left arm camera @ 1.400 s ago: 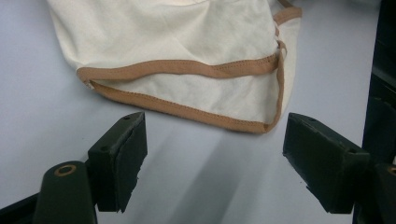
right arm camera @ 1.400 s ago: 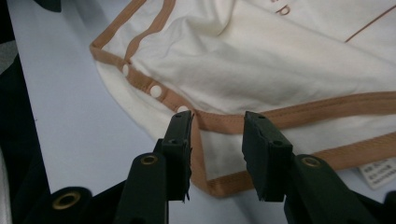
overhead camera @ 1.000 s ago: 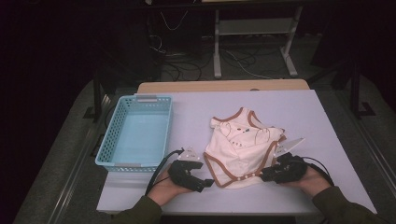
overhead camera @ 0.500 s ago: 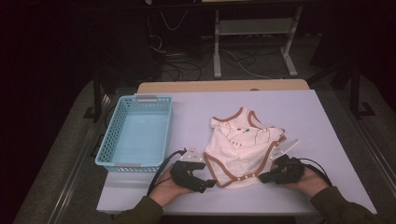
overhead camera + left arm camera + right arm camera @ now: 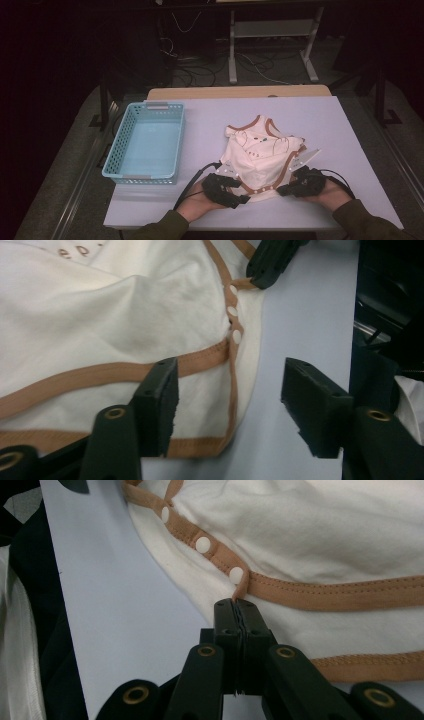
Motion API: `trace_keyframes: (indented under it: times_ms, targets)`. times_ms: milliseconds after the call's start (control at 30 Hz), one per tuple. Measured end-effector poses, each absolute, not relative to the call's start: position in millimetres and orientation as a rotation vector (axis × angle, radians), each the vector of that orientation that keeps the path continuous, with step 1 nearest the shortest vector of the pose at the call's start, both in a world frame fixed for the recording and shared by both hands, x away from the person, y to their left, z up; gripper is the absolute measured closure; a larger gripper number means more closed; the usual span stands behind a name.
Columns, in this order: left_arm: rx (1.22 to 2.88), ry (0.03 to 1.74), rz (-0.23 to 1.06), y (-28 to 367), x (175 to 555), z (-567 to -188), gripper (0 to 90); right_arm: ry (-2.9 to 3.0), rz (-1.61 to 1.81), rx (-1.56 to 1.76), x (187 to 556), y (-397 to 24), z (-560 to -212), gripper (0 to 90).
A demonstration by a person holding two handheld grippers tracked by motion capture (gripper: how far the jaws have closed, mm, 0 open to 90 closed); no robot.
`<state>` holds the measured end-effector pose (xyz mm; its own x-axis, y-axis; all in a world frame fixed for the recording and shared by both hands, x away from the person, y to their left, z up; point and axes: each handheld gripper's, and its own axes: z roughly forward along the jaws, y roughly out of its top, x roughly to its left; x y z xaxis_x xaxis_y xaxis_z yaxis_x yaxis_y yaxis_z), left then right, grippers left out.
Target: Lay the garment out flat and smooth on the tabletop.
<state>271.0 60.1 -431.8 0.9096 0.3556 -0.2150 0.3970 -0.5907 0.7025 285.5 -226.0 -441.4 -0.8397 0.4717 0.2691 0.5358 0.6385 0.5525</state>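
Right gripper (image 5: 239,611) clamped on bodysuit (image 5: 260,155) hem; left gripper (image 5: 227,400) half-open, jaws just closing astride corner, seemingly untouched. Seat trim deep before pinching.

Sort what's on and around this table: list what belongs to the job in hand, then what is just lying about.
In the job:
- baby bodysuit, cream with brown trim
- right gripper, shut on the bodysuit's snap corner
- left gripper, jaws just closing around the hem, pads not yet pressing

Just lying about:
- blue basket, nothing in it
- metal stand and floor cables behind the table
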Motion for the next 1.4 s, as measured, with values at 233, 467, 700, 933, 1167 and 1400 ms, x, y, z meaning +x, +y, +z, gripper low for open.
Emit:
trace_keyframes:
  times_ms: [233,467,700,933,1167,1400]
  targets:
    - [2.297,0.511,-0.093,49.1,271.6,-437.4,54.7,-2.755,-0.979,-0.841,285.6,-226.1,-441.4,87.3]
    - [2.318,0.504,-0.101,48.9,274.6,-439.4,70.3,-2.757,-0.975,-0.842,285.5,-225.8,-441.2,87.3]
    - [2.345,0.495,-0.123,47.1,275.8,-442.4,85.2,-2.760,-0.975,-0.841,285.3,-225.5,-441.0,87.4]
    - [2.340,0.503,-0.133,49.9,277.7,-441.0,87.5,-2.758,-0.984,-0.835,284.9,-226.0,-439.6,87.6]
    - [2.337,0.489,-0.132,55.1,276.7,-437.1,87.6,-2.773,-0.996,-0.821,283.3,-226.0,-436.7,87.8]
    - [2.330,0.484,-0.136,60.7,273.6,-433.2,87.7,-2.773,-1.035,-0.814,275.7,-224.2,-427.6,87.8]
